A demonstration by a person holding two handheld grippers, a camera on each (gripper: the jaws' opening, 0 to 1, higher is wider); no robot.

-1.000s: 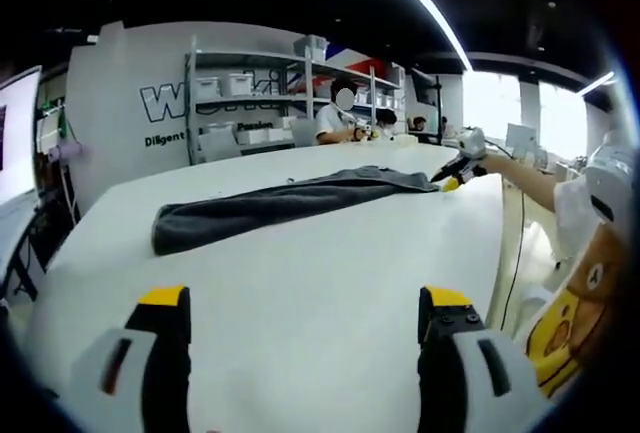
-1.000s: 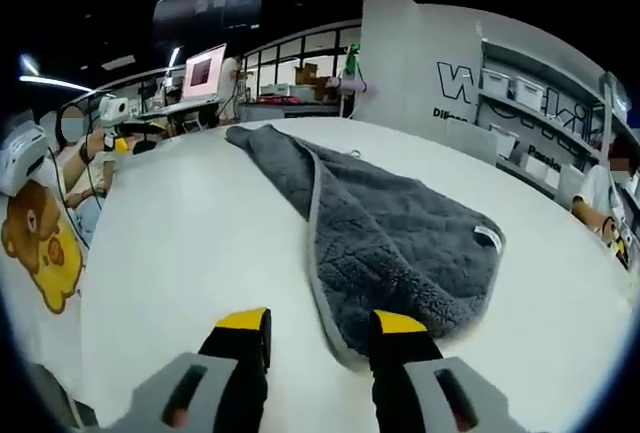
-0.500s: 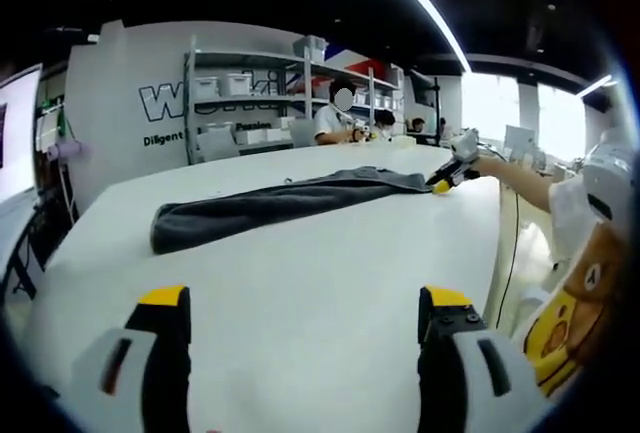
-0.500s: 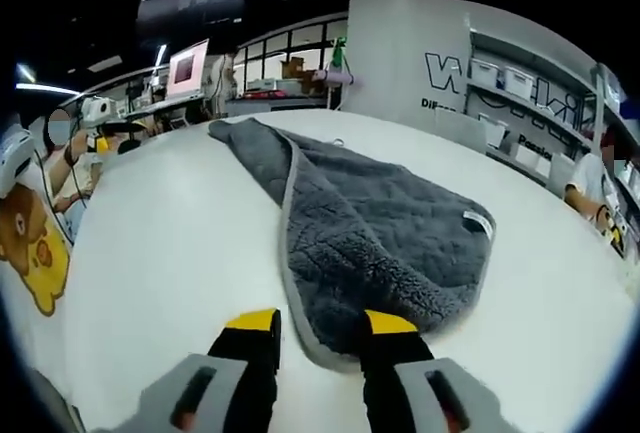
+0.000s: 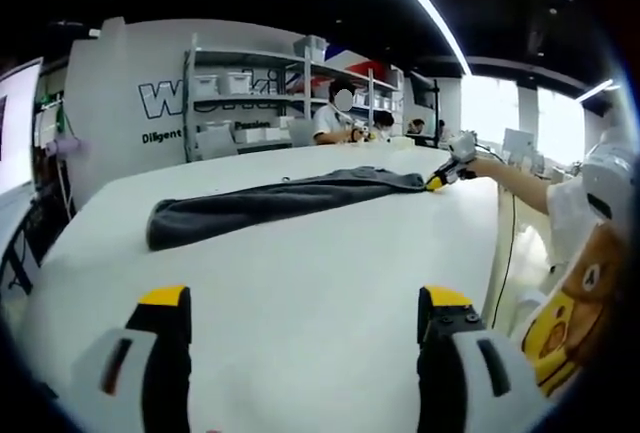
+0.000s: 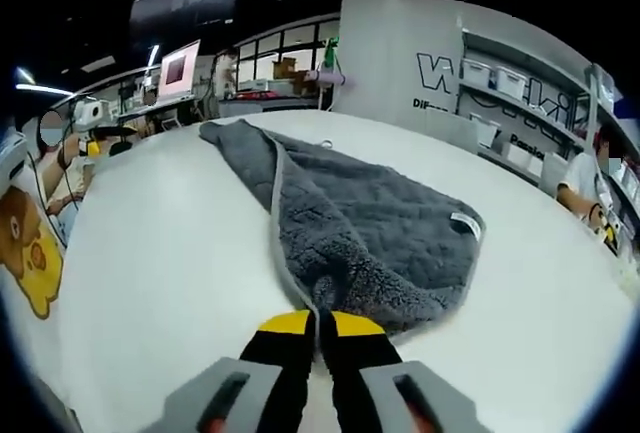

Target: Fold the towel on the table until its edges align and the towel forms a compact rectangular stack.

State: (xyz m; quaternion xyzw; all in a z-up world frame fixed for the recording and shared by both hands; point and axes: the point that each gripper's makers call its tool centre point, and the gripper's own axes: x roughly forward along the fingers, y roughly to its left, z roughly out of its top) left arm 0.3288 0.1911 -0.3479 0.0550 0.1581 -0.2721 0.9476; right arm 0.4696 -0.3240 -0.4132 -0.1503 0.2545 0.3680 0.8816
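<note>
Pinching the near edge of the grey towel [image 6: 375, 243], the right gripper [image 6: 318, 325] has its yellow-tipped jaws pressed together on the pale hem at 6 o'clock in the right gripper view. From there the towel runs away toward 11 o'clock across the white worktop [image 6: 170, 253], a small label near its 3 o'clock edge. In the left gripper view, the left gripper [image 5: 303, 313] hangs low over bare worktop, jaws wide apart, with the towel lying long and flat beyond. Shelves [image 5: 250, 83] stand at 12 o'clock, behind seated people.
</note>
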